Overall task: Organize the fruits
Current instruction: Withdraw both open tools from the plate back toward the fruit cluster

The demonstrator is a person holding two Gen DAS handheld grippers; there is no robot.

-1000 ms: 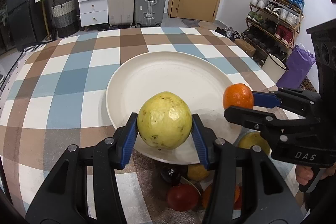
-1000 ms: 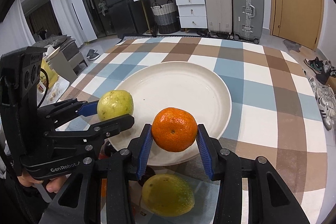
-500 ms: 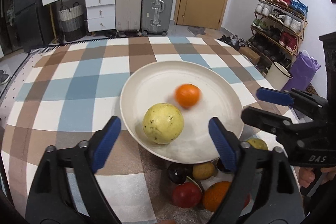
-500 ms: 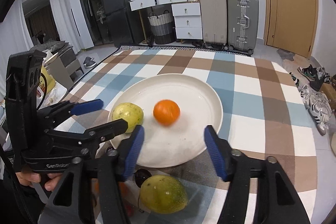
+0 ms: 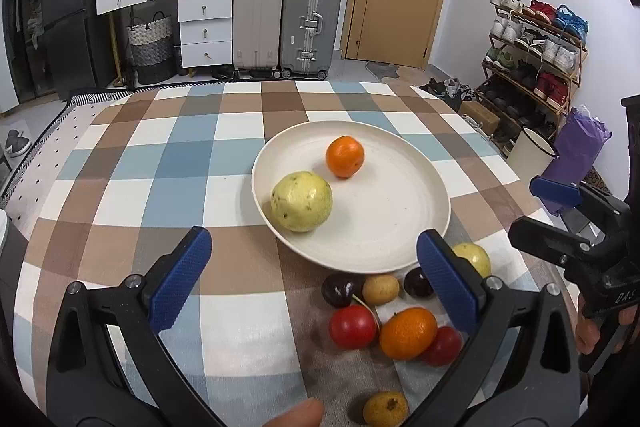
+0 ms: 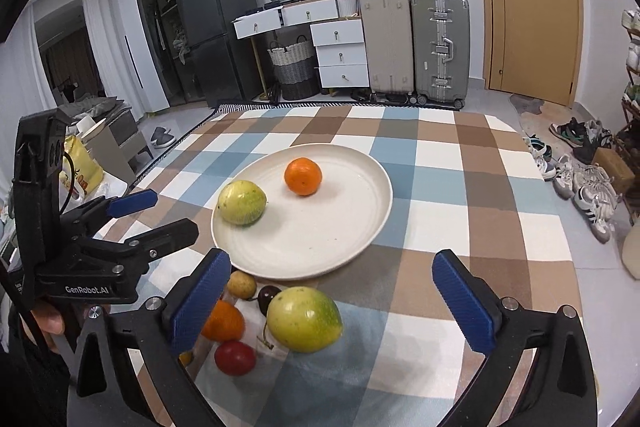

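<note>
Fruit sits on the plate [image 5: 424,187] already; more lies loose on the desk [image 5: 120,163]. Left tongs [image 5: 316,267] and right tongs [image 6: 332,283] gape wide, empty; centring over the green-yellow fruit [image 6: 304,319] before closing looks wisest.

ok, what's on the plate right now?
On the plate: a yellow-green fruit and an orange, apart. Nothing covers them; the other fruits lie on the tablecloth beside it.

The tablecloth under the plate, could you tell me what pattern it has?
The tablecloth is checked in brown, blue and white, clearest in the left wrist view.
</note>
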